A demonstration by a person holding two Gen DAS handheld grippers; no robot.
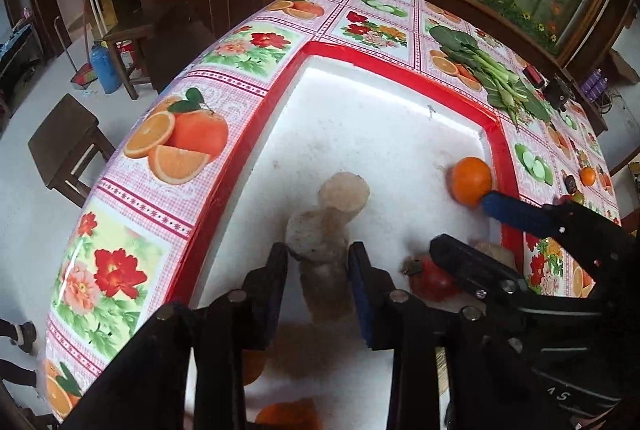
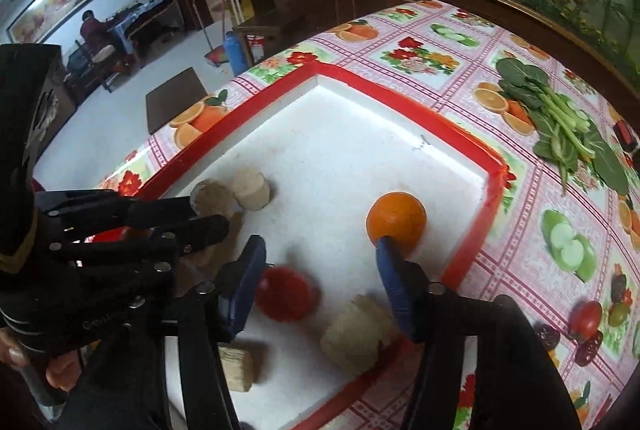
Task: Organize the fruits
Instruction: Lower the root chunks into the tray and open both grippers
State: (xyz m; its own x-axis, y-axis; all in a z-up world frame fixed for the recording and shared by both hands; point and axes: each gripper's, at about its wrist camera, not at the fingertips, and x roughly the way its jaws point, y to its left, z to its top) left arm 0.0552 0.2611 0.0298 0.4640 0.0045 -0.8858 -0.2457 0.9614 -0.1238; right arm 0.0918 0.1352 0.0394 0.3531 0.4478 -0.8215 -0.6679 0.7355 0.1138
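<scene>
Tray (image 2: 472, 254), red-rimmed with white floor, on patterned tablecloth (image 2: 520, 190): orange (image 2: 396, 220) near right rim, red fruit (image 2: 286, 294) and pale cylinders inside. Left gripper (image 1: 318, 254) spread around one pale cylinder (image 1: 316, 234), contact unclear. Right gripper (image 2: 320, 250) spread wide, one fingertip (image 2: 386, 250) against orange. Leafy greens (image 2: 560, 114) beyond tray

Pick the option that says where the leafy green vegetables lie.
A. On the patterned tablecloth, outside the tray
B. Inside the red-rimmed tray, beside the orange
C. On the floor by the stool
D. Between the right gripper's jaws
A. The leafy green vegetables lie on the patterned tablecloth, beyond the red rim of the tray, while the orange sits inside the tray.
</scene>
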